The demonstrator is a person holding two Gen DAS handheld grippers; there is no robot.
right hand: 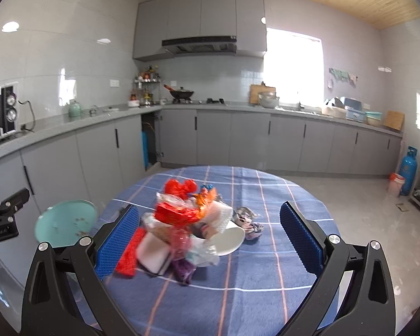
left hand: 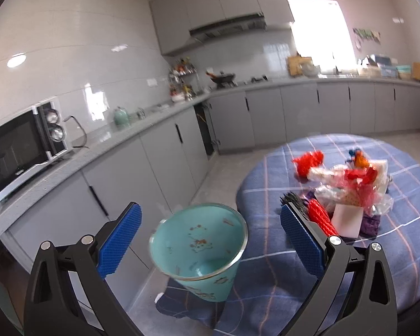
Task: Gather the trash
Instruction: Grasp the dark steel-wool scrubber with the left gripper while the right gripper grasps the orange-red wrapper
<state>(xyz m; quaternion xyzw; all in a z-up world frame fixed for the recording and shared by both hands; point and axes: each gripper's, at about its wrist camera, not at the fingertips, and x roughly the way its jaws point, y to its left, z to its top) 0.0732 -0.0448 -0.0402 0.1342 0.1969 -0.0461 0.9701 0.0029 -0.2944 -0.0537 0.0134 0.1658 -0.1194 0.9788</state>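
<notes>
a heap of trash (right hand: 182,224) (red netting, clear wrappers, a white paper cup) sits mid-counter (right hand: 252,280) on a blue plaid cloth, with a teal bin (left hand: 200,249) just off the counter's left edge. left gripper (left hand: 210,238) and right gripper (right hand: 210,238) hover with jaws apart, holding nothing. grey kitchen cabinets (right hand: 238,140) line the tiled walls behind.

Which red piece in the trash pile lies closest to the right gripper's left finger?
The flat red mesh sleeve, lying on the cloth right beside that finger. The red bag and red net ball sit higher and farther back.
</notes>
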